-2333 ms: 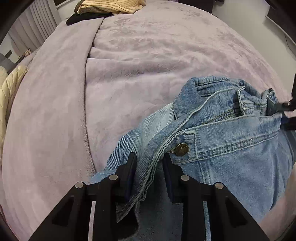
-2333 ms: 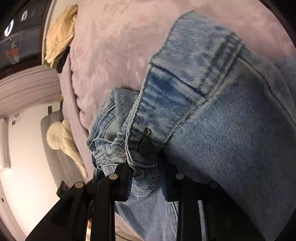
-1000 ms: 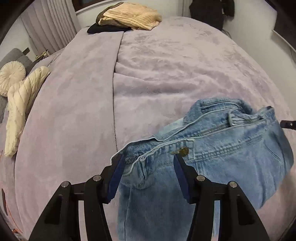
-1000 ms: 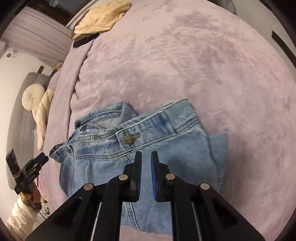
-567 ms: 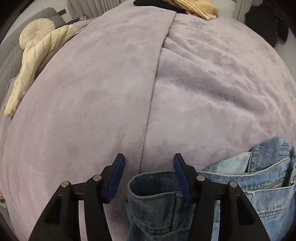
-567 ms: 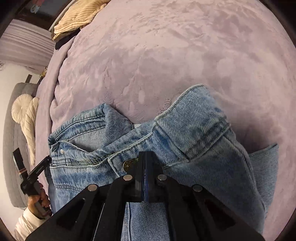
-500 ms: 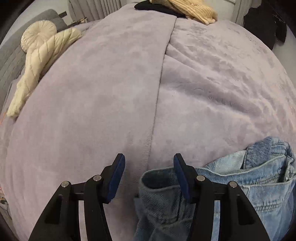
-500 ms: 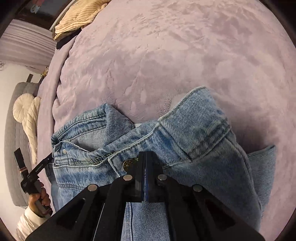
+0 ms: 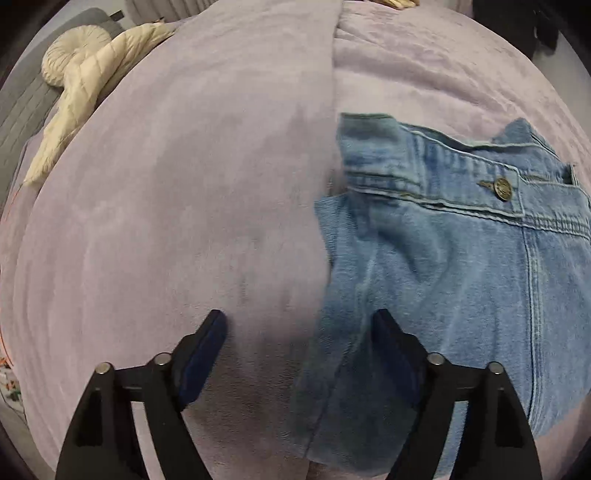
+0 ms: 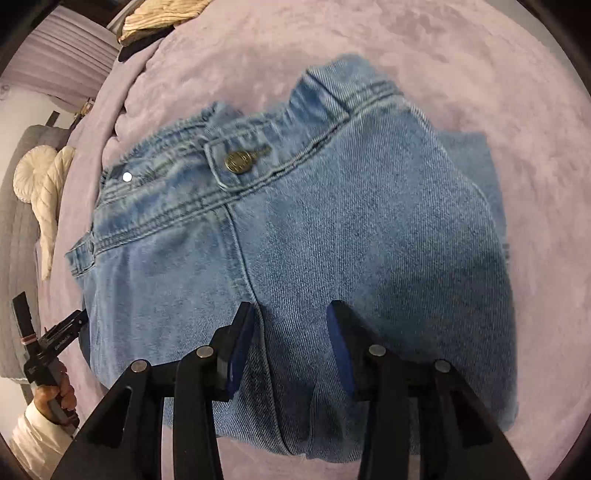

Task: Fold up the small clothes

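Note:
A pair of small blue denim jeans [image 9: 461,266] lies on the mauve blanket [image 9: 184,203], waistband and brass button [image 9: 502,189] toward the far side. My left gripper [image 9: 299,332] is open and empty, just above the jeans' left edge. In the right wrist view the jeans [image 10: 332,229] fill the middle, button [image 10: 238,161] up. My right gripper [image 10: 291,328] is open and empty, close over the denim below the waistband. The left gripper [image 10: 70,325] also shows at the far left, held in a hand.
A cream quilted jacket and round cushion [image 9: 85,88] lie at the blanket's left edge on a grey sofa [image 9: 22,107]. A folded tan knit and a dark garment [image 10: 162,18] sit at the far end.
My right gripper has let go of the waistband and opened. The jeans now lie flatter on the blanket. My left gripper, still open, has shifted so the jeans sit further right and closer.

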A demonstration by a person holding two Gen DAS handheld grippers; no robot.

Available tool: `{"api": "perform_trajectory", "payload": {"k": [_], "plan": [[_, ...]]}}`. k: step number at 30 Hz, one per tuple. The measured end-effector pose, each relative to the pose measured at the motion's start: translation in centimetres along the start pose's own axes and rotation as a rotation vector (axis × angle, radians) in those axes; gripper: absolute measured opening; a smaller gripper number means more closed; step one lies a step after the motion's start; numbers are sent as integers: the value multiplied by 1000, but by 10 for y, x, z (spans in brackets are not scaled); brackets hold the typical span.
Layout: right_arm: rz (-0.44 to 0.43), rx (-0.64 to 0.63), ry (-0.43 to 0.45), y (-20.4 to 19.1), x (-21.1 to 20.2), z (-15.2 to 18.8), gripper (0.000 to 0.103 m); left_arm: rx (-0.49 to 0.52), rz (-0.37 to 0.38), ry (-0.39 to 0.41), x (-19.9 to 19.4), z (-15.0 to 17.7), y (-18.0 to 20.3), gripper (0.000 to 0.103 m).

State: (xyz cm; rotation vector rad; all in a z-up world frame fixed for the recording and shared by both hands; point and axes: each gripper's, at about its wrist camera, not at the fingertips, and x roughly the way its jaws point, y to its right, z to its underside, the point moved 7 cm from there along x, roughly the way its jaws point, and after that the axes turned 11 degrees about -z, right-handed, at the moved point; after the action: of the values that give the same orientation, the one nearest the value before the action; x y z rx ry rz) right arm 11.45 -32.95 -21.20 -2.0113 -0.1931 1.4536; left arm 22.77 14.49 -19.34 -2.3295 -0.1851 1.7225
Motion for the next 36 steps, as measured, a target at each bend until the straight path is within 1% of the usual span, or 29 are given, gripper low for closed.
{"api": "perform_trajectory", "payload": {"k": [2,4,6,7,10,11,13,15,16,18,19,20,21,23,25,26,28,30,33,34,35,36], "plan": [[6,2,-2,-2,-3,-2,44,-13,1,-10,-8,0,-9,84],[33,-18,-6,-8,-12,0,45,-4,-5,6,-24,3,-16,84],[43,-19,-2,-12,-25,5,53,-8,21,25,-43,11,-18,84],[33,-10,7,-14,-32,9,57,-13,44,37,-53,15,-18,84],[-16,9,32,-30,-53,26,57,-22,74,66,-79,28,-15,84],[-41,1,40,-42,-58,31,57,-27,89,71,-86,33,-13,84],[-61,-39,52,-65,-57,39,55,-37,106,67,-95,42,-5,84],[-95,-90,34,-94,-42,45,32,-33,111,60,-100,50,1,84],[-97,-114,16,-106,-30,50,14,-27,111,52,-102,55,7,84],[-95,-149,-30,-123,5,58,13,-12,102,39,-103,62,15,84],[-66,-165,-50,-123,21,63,13,-6,86,32,-104,66,18,84],[-8,-183,-77,-118,38,67,13,-3,74,25,-105,70,20,84],[28,-184,-108,-112,55,68,13,-3,73,22,-106,73,22,84],[23,-155,-129,-105,63,67,13,-13,64,23,-110,77,21,84],[24,-172,-143,-112,53,65,13,-34,74,45,-117,79,17,84],[26,-191,-145,-117,45,67,15,-48,80,57,-120,80,14,84],[14,-201,-137,-123,28,74,15,-76,101,77,-128,79,11,85],[-2,-169,-137,-122,14,84,16,-86,118,68,-130,78,10,103],[-8,-126,-138,-118,1,102,17,-81,138,32,-130,79,12,103],[-12,-112,-138,-117,-4,107,24,-86,151,22,-130,80,12,103],[-20,-95,-137,-117,-9,113,45,-95,167,14,-130,81,12,103],[-28,-87,-137,-116,-12,115,58,-106,182,8,-131,81,11,103]]}}
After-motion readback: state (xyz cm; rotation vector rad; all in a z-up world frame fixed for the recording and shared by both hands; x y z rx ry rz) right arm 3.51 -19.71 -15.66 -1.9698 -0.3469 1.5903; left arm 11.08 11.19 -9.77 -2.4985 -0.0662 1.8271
